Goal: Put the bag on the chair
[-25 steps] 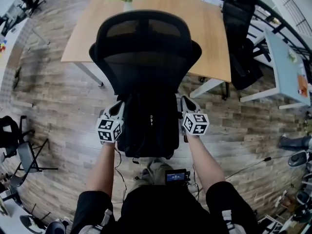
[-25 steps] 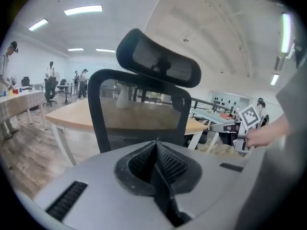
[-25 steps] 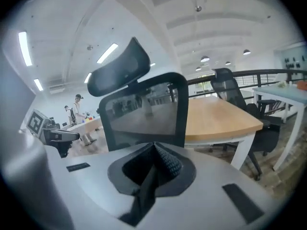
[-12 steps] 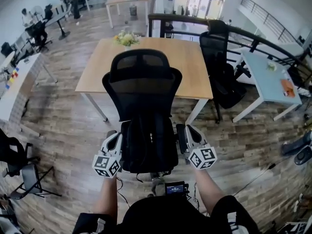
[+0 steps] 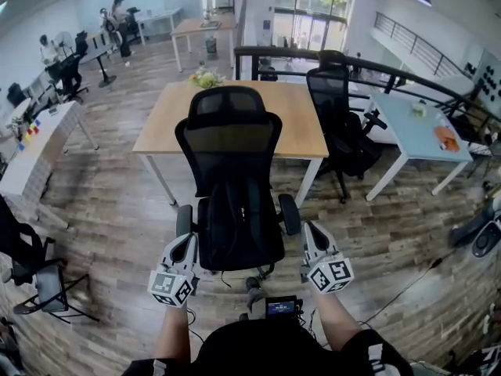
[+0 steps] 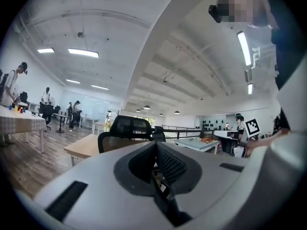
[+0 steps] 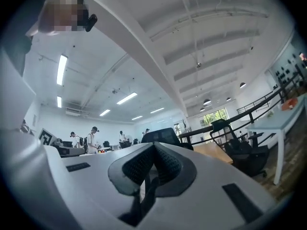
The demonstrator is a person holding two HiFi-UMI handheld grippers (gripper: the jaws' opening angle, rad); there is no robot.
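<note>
1. The wood-plank floor (image 5: pixel 109 210) carries a black mesh chair (image 5: pixel 228 135) and, just behind it, a wooden counter (image 5: pixel 305 128).
2. A black bag (image 5: pixel 239 229) stands upright on the chair's seat, leaning against the backrest.
3. A bunch of flowers (image 5: pixel 205 77) sits at the counter's far edge.

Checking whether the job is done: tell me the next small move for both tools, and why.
Probably just draw both back and rest them. The bag sits on the seat of the chair, against its backrest, while the left tool and right tool are shut, empty and apart from the bag, so nothing seems left to place.
</note>
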